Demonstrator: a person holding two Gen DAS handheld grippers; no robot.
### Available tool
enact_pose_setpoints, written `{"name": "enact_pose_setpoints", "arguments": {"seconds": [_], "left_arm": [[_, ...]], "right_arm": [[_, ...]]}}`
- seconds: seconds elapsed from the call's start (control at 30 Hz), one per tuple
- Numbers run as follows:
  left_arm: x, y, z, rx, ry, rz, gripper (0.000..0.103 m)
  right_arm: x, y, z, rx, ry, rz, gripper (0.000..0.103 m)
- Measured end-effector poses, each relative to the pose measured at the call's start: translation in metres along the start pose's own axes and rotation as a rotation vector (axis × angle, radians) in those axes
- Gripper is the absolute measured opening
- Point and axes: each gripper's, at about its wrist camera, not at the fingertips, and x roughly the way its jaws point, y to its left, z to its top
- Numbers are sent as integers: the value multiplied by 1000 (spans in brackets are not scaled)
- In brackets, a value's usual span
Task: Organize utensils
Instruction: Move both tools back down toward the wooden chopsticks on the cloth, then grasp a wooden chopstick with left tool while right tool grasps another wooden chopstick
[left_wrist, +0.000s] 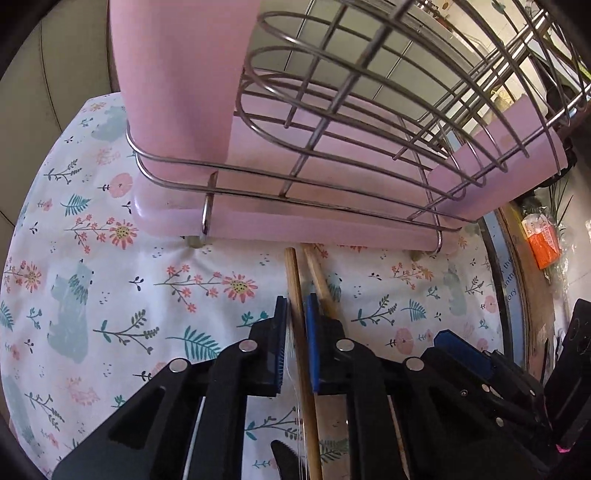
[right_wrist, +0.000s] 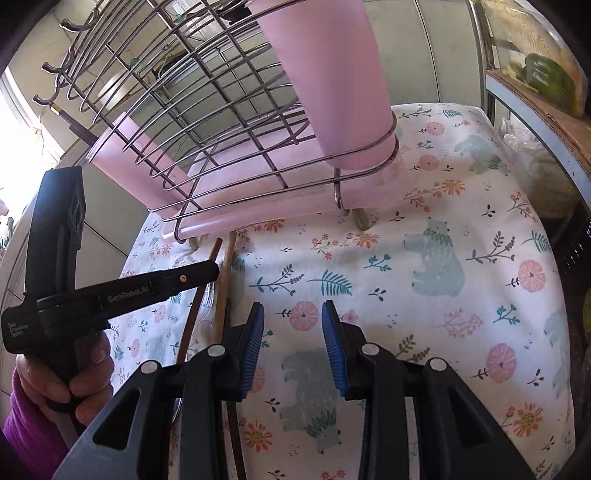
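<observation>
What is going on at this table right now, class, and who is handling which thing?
A person holds a two-finger gripper in each hand over a floral tablecloth. The left gripper has its blue pads around one wooden chopstick, while a second chopstick lies just beside it. Both lie in front of a wire rack on a pink tray with a pink cup. The right gripper hovers open over the cloth, holding nothing. No utensil is seen in the rack yet.
</observation>
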Motion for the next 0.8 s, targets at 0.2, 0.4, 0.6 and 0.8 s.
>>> {"name": "enact_pose_setpoints", "arguments": {"seconds": [0.2, 0.4, 0.6, 0.8], "left_arm": [[-23, 20, 4, -64, -1, -59, 10], [-44, 42, 11, -110, -8, -128, 10], [-36, 45, 5, -88, 5, -92, 10], [-11, 52, 7, -110, 58, -61, 10]], "right_arm": [[1, 9, 0, -20, 11, 14, 32], [7, 28, 7, -40, 38, 59, 32], [23, 52, 16, -98, 65, 59, 32], [43, 59, 22, -109, 94, 27, 32]]}}
